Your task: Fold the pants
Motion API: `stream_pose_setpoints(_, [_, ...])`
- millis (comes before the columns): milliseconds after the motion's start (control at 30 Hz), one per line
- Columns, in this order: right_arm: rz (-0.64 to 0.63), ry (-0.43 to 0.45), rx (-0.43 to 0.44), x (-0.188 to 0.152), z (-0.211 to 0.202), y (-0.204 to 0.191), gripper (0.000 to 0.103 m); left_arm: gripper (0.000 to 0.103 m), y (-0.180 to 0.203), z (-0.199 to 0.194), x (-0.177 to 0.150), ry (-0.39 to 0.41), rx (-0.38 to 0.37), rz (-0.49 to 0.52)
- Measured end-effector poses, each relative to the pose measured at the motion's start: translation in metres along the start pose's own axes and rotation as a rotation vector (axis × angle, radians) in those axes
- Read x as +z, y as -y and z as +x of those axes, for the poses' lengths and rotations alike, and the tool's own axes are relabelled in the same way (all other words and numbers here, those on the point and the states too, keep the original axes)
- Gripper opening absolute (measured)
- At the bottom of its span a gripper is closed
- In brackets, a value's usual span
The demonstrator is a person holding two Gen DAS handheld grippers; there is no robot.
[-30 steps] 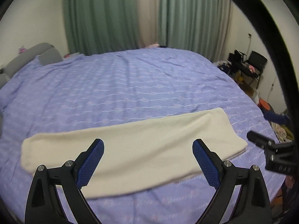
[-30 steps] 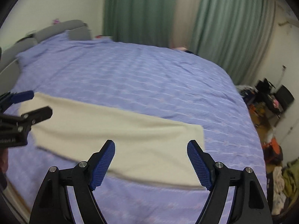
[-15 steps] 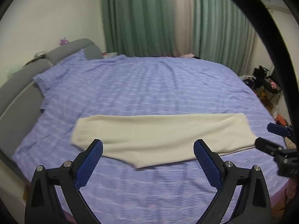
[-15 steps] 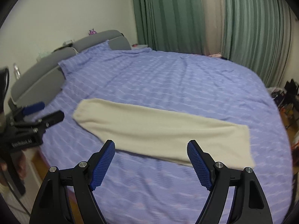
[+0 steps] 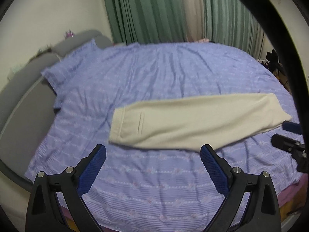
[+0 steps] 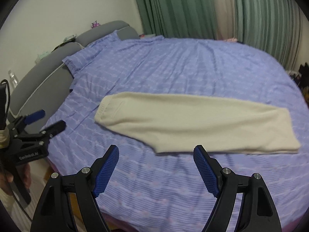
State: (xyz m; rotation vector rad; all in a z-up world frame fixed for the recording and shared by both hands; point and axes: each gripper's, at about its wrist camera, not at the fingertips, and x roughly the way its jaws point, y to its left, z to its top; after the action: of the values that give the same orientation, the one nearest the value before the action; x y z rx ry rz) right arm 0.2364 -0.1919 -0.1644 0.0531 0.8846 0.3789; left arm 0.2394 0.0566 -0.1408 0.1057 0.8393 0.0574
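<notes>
Cream pants (image 5: 195,121) lie flat on the bed, folded lengthwise into one long strip, waistband and a pocket slit at the left end. They also show in the right wrist view (image 6: 193,123). My left gripper (image 5: 152,152) is open and empty, held above the sheet just short of the pants' near edge. My right gripper (image 6: 155,152) is open and empty, also just short of the near edge. The right gripper's fingertips (image 5: 283,141) show at the right of the left wrist view. The left gripper (image 6: 46,119) shows at the left of the right wrist view.
A lilac patterned sheet (image 5: 164,77) covers the round bed. A grey padded headboard (image 6: 58,61) curves along the left. Green curtains (image 5: 154,9) hang behind. Clutter and a dark chair (image 5: 274,60) stand on the floor at the right.
Both grippers have pulled back and up from the pants, toward the bed's near edge. The pants now lie farther ahead, with the whole strip in view. Both stay open.
</notes>
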Motion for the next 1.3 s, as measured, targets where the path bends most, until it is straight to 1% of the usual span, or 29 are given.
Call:
stream_pose_setpoints(67, [-0.007,-0.023,0.011,-0.005,0.023,-0.006,0.079,0.100,-0.004,0.018,-0.009,-0.021,-0.008,-0.015])
stream_pose_setpoints(233, [-0.068,-0.069,0.014,-0.021,0.092,-0.007,0.079,0.100,0.000,0.081,-0.031,-0.073,-0.011,-0.029])
stream_pose_setpoints(333, [-0.075,-0.103,0.028,-0.036,0.141,-0.002,0.076,0.100,0.009,0.115,-0.045,-0.094,-0.004,-0.041])
stream_pose_setpoints(400, [-0.067,-0.134,0.037,-0.045,0.166,0.004,0.072,0.100,0.011,0.140,-0.055,-0.130,0.002,-0.059])
stream_pose_setpoints(467, [-0.056,-0.159,0.056,-0.055,0.193,0.010,0.071,0.100,0.011,0.161,-0.066,-0.168,-0.019,-0.094])
stream_pose_setpoints(500, [-0.056,-0.166,0.061,-0.057,0.202,0.011,0.071,0.100,0.010,0.170,-0.070,-0.185,-0.026,-0.105])
stream_pose_setpoints(567, [-0.058,-0.183,0.076,-0.064,0.221,0.012,0.071,0.099,0.010,0.187,-0.080,-0.220,-0.014,-0.115])
stream_pose_setpoints(633, [-0.057,-0.205,0.091,-0.070,0.239,0.014,0.069,0.099,0.008,0.197,-0.086,-0.233,-0.012,-0.127])
stream_pose_setpoints(733, [-0.063,-0.218,0.101,-0.073,0.256,0.016,0.065,0.099,0.007,0.205,-0.089,-0.244,-0.005,-0.133])
stream_pose_setpoints(833, [-0.081,-0.205,0.104,-0.064,0.260,0.014,0.059,0.099,0.007,0.208,-0.086,-0.241,-0.003,-0.129])
stream_pose_setpoints(900, [-0.105,-0.166,0.097,-0.050,0.249,0.011,0.058,0.099,0.004,0.207,-0.081,-0.232,0.003,-0.128])
stream_pose_setpoints(967, [-0.135,-0.087,0.091,-0.034,0.235,0.005,0.058,0.099,0.001,0.207,-0.076,-0.217,0.001,-0.132])
stream_pose_setpoints(1000, [-0.153,-0.058,0.086,-0.026,0.232,0.004,0.058,0.099,-0.001,0.208,-0.075,-0.213,0.002,-0.133])
stream_pose_setpoints(1033, [-0.166,-0.047,0.081,-0.021,0.235,0.004,0.058,0.099,-0.003,0.209,-0.072,-0.211,0.004,-0.134])
stream_pose_setpoints(1167, [-0.157,-0.075,0.078,-0.017,0.260,0.012,0.058,0.099,-0.009,0.219,-0.070,-0.215,0.022,-0.139])
stream_pose_setpoints(1233, [-0.150,-0.109,0.079,-0.022,0.268,0.017,0.058,0.099,-0.013,0.223,-0.070,-0.220,0.029,-0.147])
stream_pose_setpoints(1300, [-0.146,-0.150,0.084,-0.031,0.274,0.019,0.050,0.099,-0.017,0.227,-0.071,-0.233,0.035,-0.161])
